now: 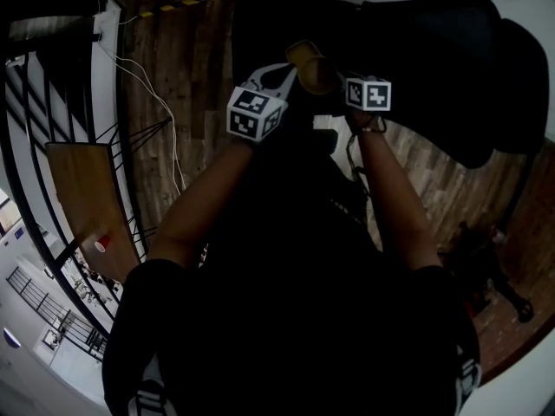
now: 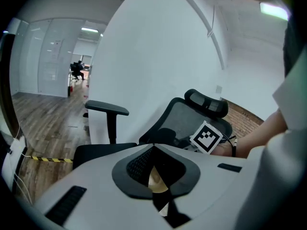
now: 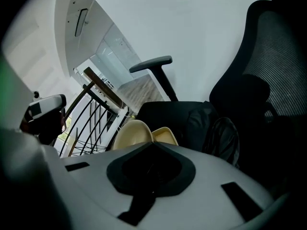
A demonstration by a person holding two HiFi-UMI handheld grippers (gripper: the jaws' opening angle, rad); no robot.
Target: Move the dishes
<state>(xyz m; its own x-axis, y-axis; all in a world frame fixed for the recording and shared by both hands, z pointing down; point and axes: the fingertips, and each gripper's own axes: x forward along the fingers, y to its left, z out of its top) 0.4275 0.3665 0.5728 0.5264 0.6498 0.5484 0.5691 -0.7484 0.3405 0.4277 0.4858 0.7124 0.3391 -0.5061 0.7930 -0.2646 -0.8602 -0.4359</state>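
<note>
In the head view both grippers are held close together in front of the person's chest, above a black office chair (image 1: 416, 50). Between them are tan bowls (image 1: 312, 69). The left gripper (image 1: 284, 76) reaches them from the left and the right gripper (image 1: 341, 83) from the right. In the left gripper view the left gripper (image 2: 156, 176) has its jaws closed together, with a sliver of tan bowl (image 2: 156, 181) pinched in the seam. In the right gripper view two cream bowls (image 3: 144, 133) stand side by side at the tip of the closed right gripper (image 3: 152, 164); the grip point is hidden.
The chair's seat, armrest (image 2: 106, 109) and mesh back (image 2: 192, 116) lie just below and ahead. A black stair railing (image 1: 35, 154) and a wooden board (image 1: 91, 198) are at the left. A wood floor (image 1: 191, 50) and a white wall (image 2: 158, 56) surround the chair.
</note>
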